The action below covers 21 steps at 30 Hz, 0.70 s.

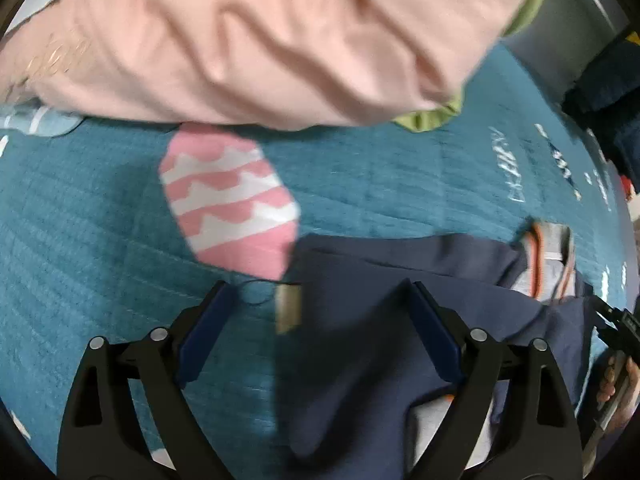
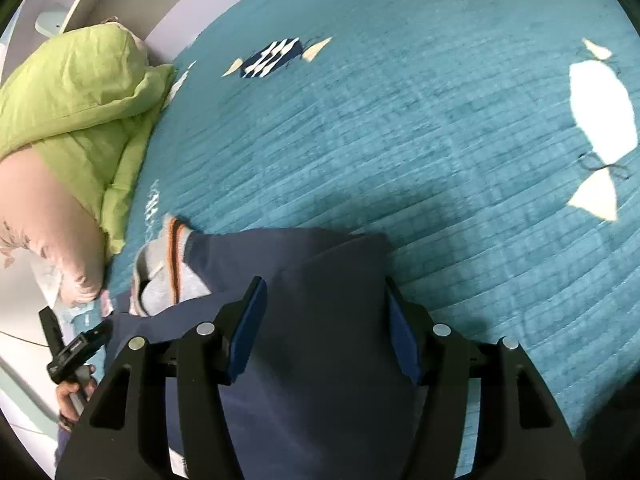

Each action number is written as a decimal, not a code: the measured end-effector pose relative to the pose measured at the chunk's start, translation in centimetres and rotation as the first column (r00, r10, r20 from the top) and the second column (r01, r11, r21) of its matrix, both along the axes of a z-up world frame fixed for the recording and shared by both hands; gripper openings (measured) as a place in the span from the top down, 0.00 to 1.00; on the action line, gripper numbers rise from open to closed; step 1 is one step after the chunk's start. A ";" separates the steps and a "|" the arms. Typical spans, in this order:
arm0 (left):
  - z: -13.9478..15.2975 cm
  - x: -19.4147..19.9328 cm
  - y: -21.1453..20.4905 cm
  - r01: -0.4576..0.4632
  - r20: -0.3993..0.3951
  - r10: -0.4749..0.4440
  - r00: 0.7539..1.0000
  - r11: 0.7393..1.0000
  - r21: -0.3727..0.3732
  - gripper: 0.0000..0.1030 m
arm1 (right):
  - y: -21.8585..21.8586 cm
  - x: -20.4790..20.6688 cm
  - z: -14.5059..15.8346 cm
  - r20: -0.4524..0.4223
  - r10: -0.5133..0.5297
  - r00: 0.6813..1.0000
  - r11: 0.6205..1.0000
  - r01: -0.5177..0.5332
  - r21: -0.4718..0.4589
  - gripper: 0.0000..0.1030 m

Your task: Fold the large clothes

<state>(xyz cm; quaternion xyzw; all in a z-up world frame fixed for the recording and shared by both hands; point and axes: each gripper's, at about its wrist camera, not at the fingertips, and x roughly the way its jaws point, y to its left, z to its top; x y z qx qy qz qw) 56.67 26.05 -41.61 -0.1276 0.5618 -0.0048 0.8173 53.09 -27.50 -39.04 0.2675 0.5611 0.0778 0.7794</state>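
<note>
A navy garment point(image 2: 320, 320) with a grey, orange-striped ribbed collar point(image 2: 168, 276) lies on a bed covered by a teal quilted bedspread point(image 2: 400, 140). The bedspread carries white shapes, a small navy patterned patch, and a pink-and-white zigzag egg-shaped motif point(image 1: 230, 200).

The left gripper point(image 1: 320, 292) stands wide open, tilted steeply down over the garment's edge: its right pad hangs above the navy cloth, its left pad above bare bedspread. A small tan tag point(image 1: 289, 308), blurred, shows between the fingers at the cloth's edge. Nothing is pinched.

The right gripper point(image 2: 324, 292) points down over the navy cloth with its jaws apart; the fabric spans the gap beneath them, and the pads do not visibly press on it.

At the head of the bed rest a pink pillow point(image 1: 260, 40) and, beside it, a lime-green pillow point(image 2: 76, 92). In the right wrist view the left gripper's body and the hand point(image 2: 72, 396) holding it appear at the lower left; in the left wrist view the other hand point(image 1: 616, 388) shows at the right edge.
</note>
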 end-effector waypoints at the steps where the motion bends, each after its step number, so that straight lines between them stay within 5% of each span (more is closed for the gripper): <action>1: 0.2 0.0 -0.4 0.007 0.017 -0.007 1.000 1.000 -0.007 0.18 | 0.1 0.1 -0.1 -0.003 0.004 1.000 1.000 -0.004 0.003 0.46; 5: -1.1 0.7 -2.4 0.048 -0.029 -0.048 0.998 0.999 0.010 0.28 | 0.7 0.5 -0.6 -0.017 -0.006 1.000 0.999 0.005 -0.032 0.47; 7: -1.1 0.7 -3.4 0.073 -0.017 -0.072 0.997 0.994 0.076 0.34 | 1.0 0.7 -0.4 -0.028 0.000 1.000 0.995 -0.002 -0.100 0.61; 8: -0.9 0.6 -3.5 0.074 -0.009 -0.073 0.997 0.995 0.073 0.39 | 1.1 0.7 -0.4 -0.030 0.004 1.000 0.993 -0.008 -0.115 0.76; 10: -0.4 0.5 -3.3 0.061 0.002 -0.061 0.998 0.997 0.054 0.70 | 0.9 0.5 -0.3 -0.020 0.015 1.000 0.999 -0.016 -0.045 0.91; 12: 0.3 0.3 -3.0 0.078 0.012 -0.078 0.997 0.997 -0.013 0.86 | 1.4 0.2 0.4 0.006 0.032 0.999 0.998 -0.031 -0.058 0.91; 15: 1.7 -0.5 -3.7 0.108 0.062 -0.109 0.992 0.994 0.026 0.88 | 2.2 -0.5 1.9 0.059 0.046 0.997 0.995 -0.041 -0.088 0.92; 21: 5.0 -2.7 -3.6 0.134 0.138 -0.130 0.982 0.991 -0.020 0.89 | 2.9 -3.1 6.0 0.178 0.069 0.982 0.996 -0.057 -0.068 0.92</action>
